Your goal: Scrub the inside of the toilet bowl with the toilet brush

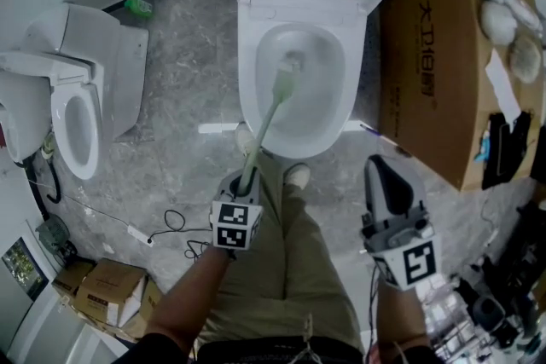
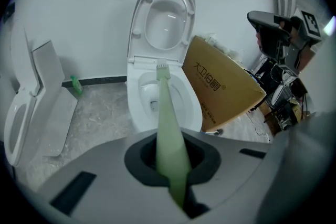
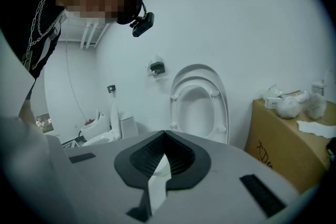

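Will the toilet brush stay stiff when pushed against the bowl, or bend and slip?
The toilet brush looks long, thin and made of pale green plastic, so it probably flexes somewhat under sideways pressure. The left tongs hold only its top end, so it may twist or slide. Its slimness suggests it is light.

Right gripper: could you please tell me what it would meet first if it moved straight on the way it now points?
Likely the raised toilet lid, which stands straight ahead of the right gripper; depth is unclear, so the bowl's rim might come first.
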`<move>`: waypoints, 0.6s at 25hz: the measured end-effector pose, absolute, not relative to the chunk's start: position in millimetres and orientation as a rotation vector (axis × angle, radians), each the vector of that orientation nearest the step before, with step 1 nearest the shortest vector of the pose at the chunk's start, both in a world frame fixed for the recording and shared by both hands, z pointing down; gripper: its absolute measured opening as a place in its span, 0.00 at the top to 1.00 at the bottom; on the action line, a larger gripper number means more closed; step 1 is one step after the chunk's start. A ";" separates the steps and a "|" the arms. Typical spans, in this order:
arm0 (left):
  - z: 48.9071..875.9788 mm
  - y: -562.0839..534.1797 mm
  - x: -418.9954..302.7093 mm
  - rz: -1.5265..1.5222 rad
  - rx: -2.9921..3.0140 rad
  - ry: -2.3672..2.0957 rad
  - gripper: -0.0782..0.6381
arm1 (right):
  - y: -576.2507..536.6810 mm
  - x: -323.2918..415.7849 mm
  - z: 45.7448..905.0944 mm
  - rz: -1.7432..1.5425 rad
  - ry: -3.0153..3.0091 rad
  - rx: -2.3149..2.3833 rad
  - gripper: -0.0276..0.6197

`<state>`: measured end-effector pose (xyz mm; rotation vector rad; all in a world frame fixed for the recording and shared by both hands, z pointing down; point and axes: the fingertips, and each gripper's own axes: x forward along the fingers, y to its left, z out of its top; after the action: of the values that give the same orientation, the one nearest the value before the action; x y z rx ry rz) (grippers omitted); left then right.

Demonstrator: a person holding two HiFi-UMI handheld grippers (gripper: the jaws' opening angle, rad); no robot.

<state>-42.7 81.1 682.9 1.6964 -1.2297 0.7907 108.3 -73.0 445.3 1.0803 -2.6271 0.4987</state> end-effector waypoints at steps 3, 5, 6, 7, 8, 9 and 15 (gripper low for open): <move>696.9 81.0 -44.8 0.801 1.647 -1.182 0.89 | -79.8 101.9 454.7 0.536 -2.609 1.095 0.95; 705.9 80.9 -44.4 0.793 1.600 -1.152 0.89 | -84.2 95.3 460.0 0.552 -2.603 1.099 0.95; 711.1 81.0 -43.5 0.788 1.579 -1.135 0.89 | -86.5 92.0 461.7 0.559 -2.600 1.102 0.95; 717.1 81.2 -42.4 0.785 1.560 -1.119 0.89 | -88.9 88.6 462.6 0.565 -2.599 1.104 0.95; 723.4 81.4 -41.7 0.784 1.544 -1.104 0.89 | -91.3 84.9 462.8 0.572 -2.600 1.106 0.95; 729.6 81.7 -41.7 0.785 1.527 -1.093 0.89 | -93.8 80.9 462.6 0.578 -2.603 1.104 0.95; 759.3 82.1 -46.6 0.828 1.431 -1.076 0.89 | -111.8 62.7 464.7 0.605 -2.613 1.108 0.95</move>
<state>-46.6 82.1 759.3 1.4312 -1.0761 0.8281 62.7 -111.8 464.7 1.1077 -2.6135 0.6052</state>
